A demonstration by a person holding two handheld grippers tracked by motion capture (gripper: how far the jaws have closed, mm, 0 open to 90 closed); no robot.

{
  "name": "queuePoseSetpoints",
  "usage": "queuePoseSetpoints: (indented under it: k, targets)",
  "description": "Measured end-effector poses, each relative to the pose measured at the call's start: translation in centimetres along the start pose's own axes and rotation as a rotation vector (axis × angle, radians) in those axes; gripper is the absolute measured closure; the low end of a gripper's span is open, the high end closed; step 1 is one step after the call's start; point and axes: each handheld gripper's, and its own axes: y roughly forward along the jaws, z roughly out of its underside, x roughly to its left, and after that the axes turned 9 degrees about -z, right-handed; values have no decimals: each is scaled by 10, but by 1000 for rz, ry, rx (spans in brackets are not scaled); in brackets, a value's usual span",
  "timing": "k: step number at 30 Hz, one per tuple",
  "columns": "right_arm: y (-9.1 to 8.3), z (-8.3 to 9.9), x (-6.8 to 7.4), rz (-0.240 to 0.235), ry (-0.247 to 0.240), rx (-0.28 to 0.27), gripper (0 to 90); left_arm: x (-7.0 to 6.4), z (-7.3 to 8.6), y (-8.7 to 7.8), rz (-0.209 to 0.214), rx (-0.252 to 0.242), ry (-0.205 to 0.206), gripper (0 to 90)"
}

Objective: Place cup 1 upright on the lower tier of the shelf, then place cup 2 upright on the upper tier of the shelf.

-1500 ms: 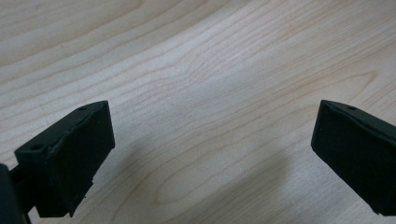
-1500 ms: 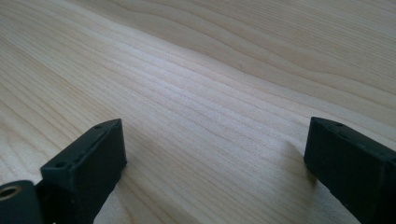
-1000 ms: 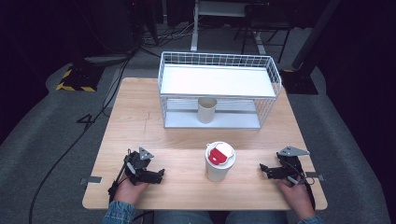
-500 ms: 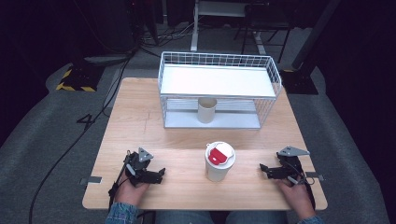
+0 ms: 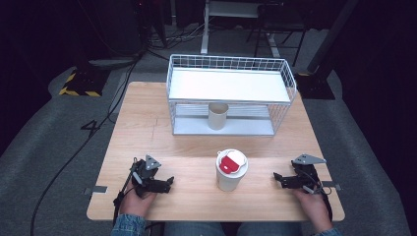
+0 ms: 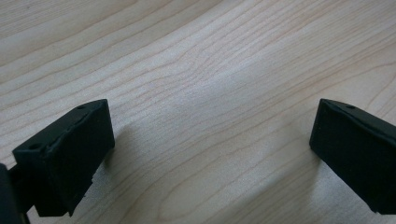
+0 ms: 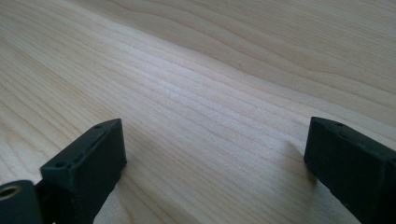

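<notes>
High view: paper cup with white lid and red tab stands upright on the wooden counter, near the front edge, roughly midway between the two tools. Left tool rests on the counter well left of the cup, jaws pointing toward it, held by a hand. Right tool rests well right of the cup, jaws also pointing inward (grey plate on top of each). Neither touches the cup. At the back, a white wire rack sits on the counter; a second, lidless tan cup stands upright on its lower level, under the white shelf.

Left gripper view: left tool jaws spread wide, nothing between them, bare wood grain underneath, jaws low over or on the counter.

Right gripper view: right tool same state, jaws wide apart, nothing held, only wood below. Can't tell from here whether the jaw tips actually touch the surface.
</notes>
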Motion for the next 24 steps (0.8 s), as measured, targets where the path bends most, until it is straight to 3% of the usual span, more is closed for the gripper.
queuePoseSetpoints:
  k: [24]
  targets:
    - [-1,-2,1,7,11,1,39,1,0,0,0,-3,2,5]
